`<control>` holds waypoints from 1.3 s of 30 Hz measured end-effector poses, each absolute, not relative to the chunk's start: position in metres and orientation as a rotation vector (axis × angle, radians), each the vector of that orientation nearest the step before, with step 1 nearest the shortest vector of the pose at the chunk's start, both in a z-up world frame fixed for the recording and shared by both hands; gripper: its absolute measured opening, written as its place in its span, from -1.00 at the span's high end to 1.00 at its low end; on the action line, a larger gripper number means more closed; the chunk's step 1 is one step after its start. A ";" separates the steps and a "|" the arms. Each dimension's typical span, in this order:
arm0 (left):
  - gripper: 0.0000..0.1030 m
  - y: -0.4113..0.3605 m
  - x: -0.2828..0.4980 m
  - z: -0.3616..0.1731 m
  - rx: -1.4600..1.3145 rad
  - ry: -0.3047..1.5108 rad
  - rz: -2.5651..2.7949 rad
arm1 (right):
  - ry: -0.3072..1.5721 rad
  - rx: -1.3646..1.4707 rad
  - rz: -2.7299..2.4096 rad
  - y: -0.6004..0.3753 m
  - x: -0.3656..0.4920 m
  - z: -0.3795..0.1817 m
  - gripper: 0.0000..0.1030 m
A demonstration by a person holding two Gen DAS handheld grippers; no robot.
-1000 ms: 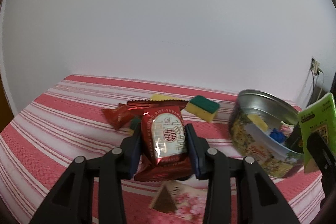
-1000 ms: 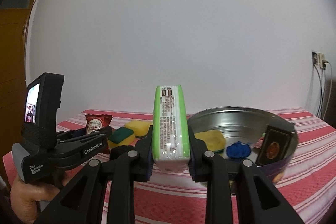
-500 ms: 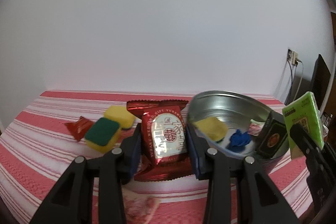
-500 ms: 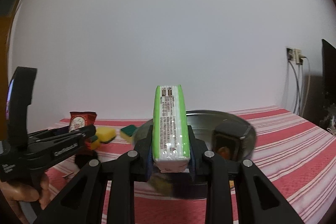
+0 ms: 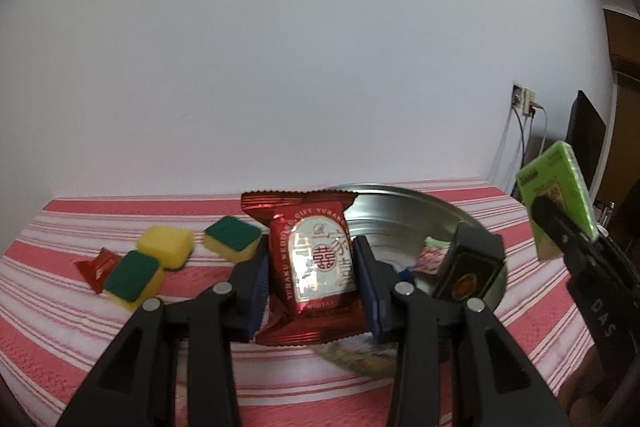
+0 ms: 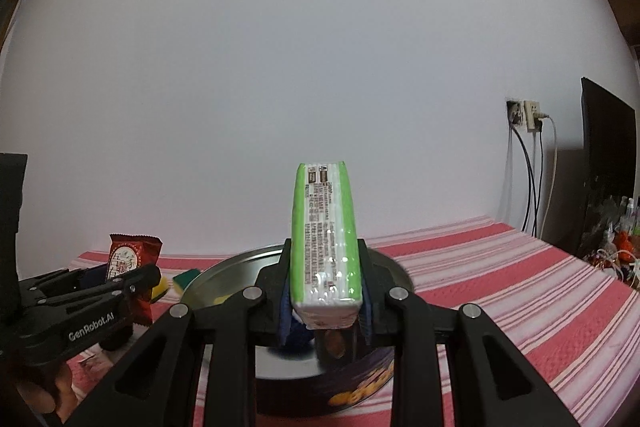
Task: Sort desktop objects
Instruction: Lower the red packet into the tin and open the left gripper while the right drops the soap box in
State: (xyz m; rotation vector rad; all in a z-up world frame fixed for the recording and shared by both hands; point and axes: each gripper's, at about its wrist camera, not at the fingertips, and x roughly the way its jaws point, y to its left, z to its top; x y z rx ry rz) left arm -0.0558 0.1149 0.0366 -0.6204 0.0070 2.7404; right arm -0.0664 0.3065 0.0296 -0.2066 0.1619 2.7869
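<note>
My left gripper (image 5: 312, 267) is shut on a red foil snack packet (image 5: 310, 259), held upright above the striped table beside the round metal tin (image 5: 400, 207). The right gripper (image 6: 324, 287) is shut on a green and white tissue pack (image 6: 325, 235), standing on edge over the tin (image 6: 224, 267). From the left wrist view the tissue pack (image 5: 556, 183) hangs at the far right, past the tin. In the tin stands a black box (image 5: 468, 267) next to a small pink packet (image 5: 430, 261). The left gripper with its red packet (image 6: 130, 259) shows at the right view's left edge.
Three yellow sponges, two with green tops (image 5: 230, 239) (image 5: 134, 277) and one plain (image 5: 166, 247), lie left of the tin with a small red wrapper (image 5: 98, 267). A wall socket with cables (image 6: 528, 119) and a dark monitor (image 6: 608, 163) stand at the table's right end.
Both grippers have swung to the right with their loads. The tin has slid from the right side to the centre of both views, and the sponges have shifted left.
</note>
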 end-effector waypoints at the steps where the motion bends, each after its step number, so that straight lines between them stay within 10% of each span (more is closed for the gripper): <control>1: 0.25 0.118 -0.056 0.037 -0.618 0.012 2.737 | 0.156 -0.204 2.783 0.308 -0.067 0.031 0.45; 39: 0.25 0.186 -0.104 0.000 -0.779 0.019 2.606 | 0.032 -0.344 2.749 0.339 -0.184 0.030 0.45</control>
